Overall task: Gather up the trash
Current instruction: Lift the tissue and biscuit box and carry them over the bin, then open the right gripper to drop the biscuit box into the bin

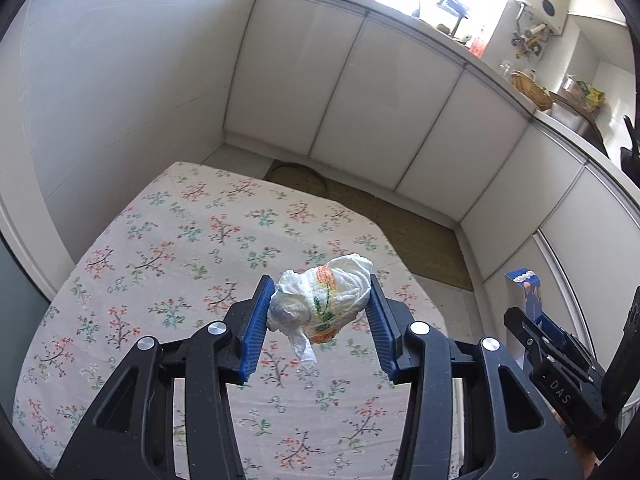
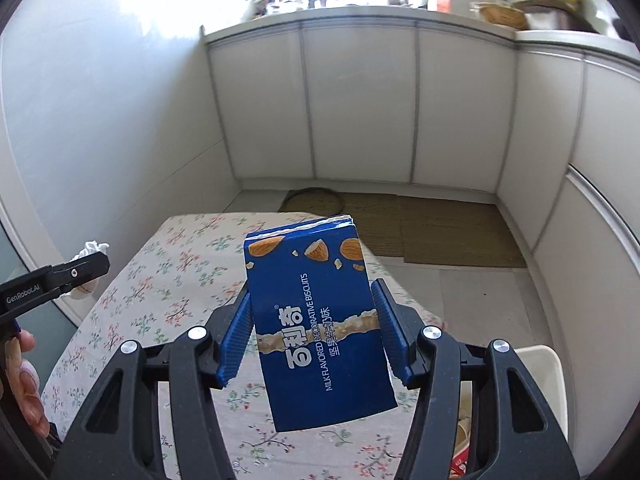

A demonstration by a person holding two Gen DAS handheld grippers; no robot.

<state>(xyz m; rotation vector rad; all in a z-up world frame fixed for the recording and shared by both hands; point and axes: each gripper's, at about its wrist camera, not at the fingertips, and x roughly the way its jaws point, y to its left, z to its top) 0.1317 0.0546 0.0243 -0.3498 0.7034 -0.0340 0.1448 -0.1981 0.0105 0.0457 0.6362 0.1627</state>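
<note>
My left gripper (image 1: 320,300) is shut on a crumpled white wrapper (image 1: 324,300) with orange and green print, held above the floral tablecloth (image 1: 160,260). My right gripper (image 2: 312,312) is shut on a blue biscuit box (image 2: 316,320) with its torn top end up, held above the table's right side. The box (image 1: 528,292) and the right gripper show at the right edge of the left wrist view. The left gripper and the wrapper (image 2: 92,248) show at the left edge of the right wrist view.
A white bin (image 2: 548,380) with some scraps inside stands on the floor below the right gripper, right of the table. White cabinets (image 1: 360,92) line the room beyond the table. A brown mat (image 2: 420,228) lies on the floor.
</note>
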